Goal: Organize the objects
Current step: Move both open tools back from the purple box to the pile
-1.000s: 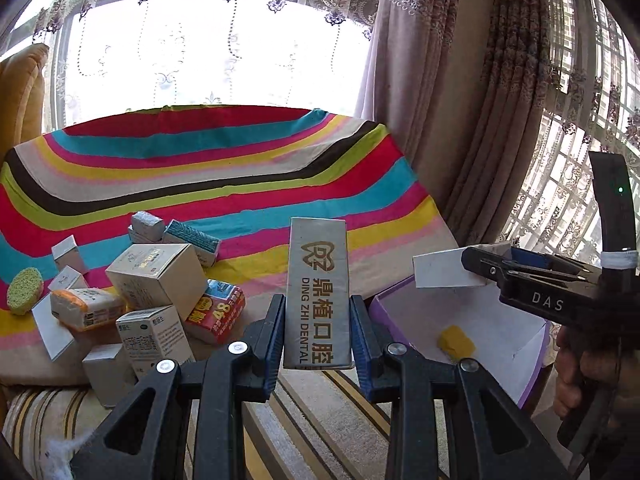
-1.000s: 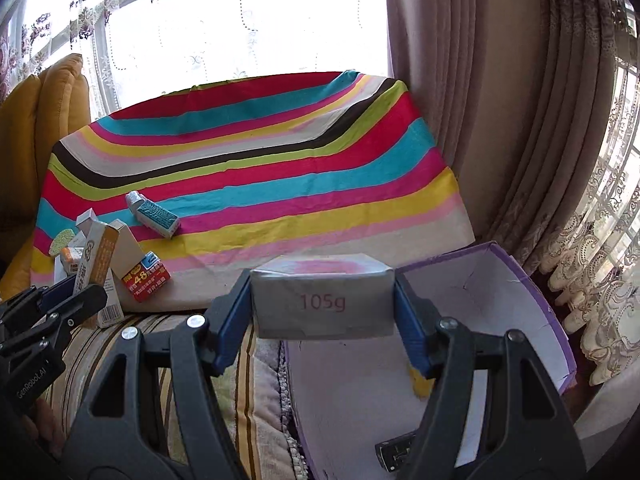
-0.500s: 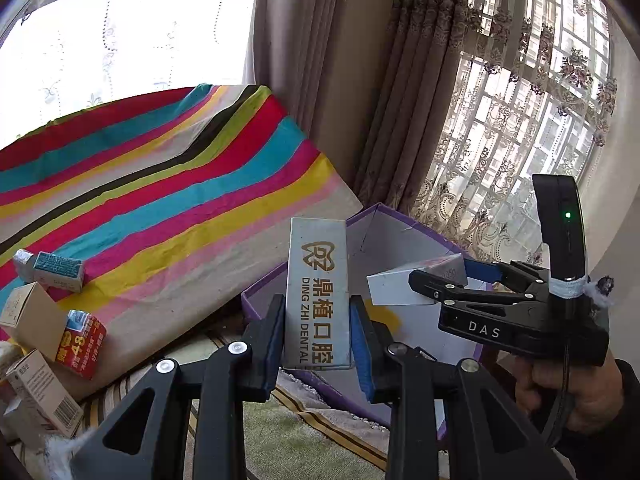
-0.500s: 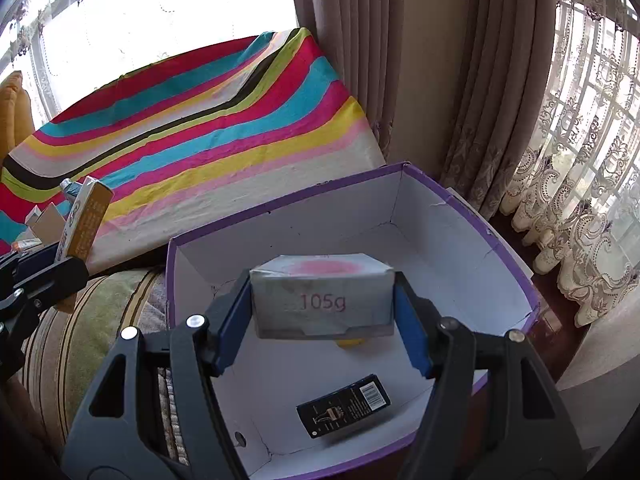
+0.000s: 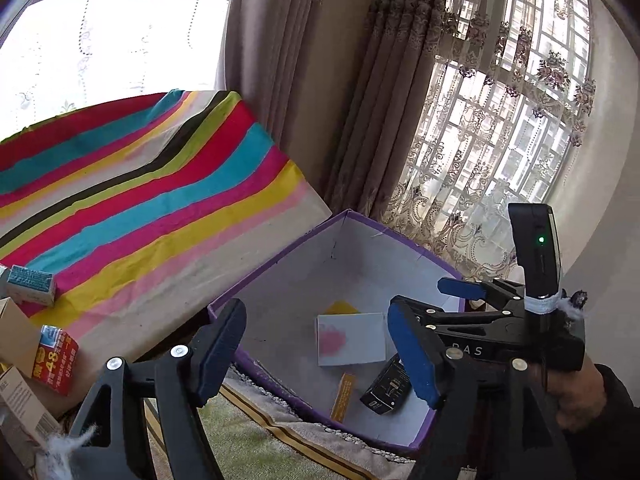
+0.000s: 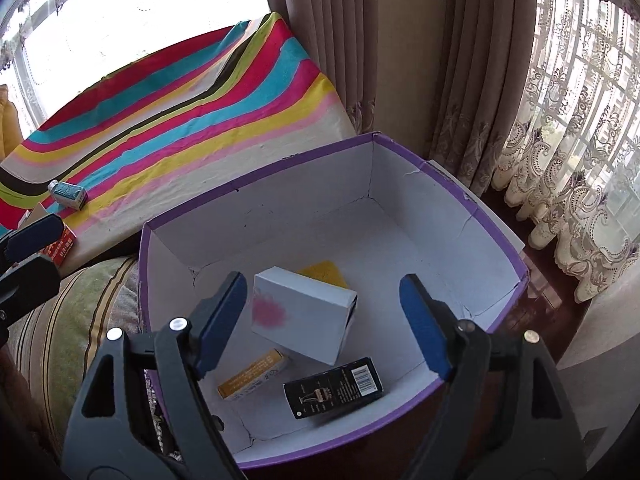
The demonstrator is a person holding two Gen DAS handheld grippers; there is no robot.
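Both grippers' jaws are opening, nothing between them: left gripper (image 5: 316, 354), right gripper (image 6: 322, 322). Their white carton (image 6: 304, 314) and slim orange box (image 6: 254, 374) now lie in the purple box (image 6: 460, 196); more cartons (image 5: 54, 354) wait

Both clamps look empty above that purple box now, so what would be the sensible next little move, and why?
Probably swing both back toward the striped cloth for another item. The left gripper and right gripper are opening with nothing between the jaws; the white box and the thin yellow box already lie inside the purple box, while small cartons remain outside.
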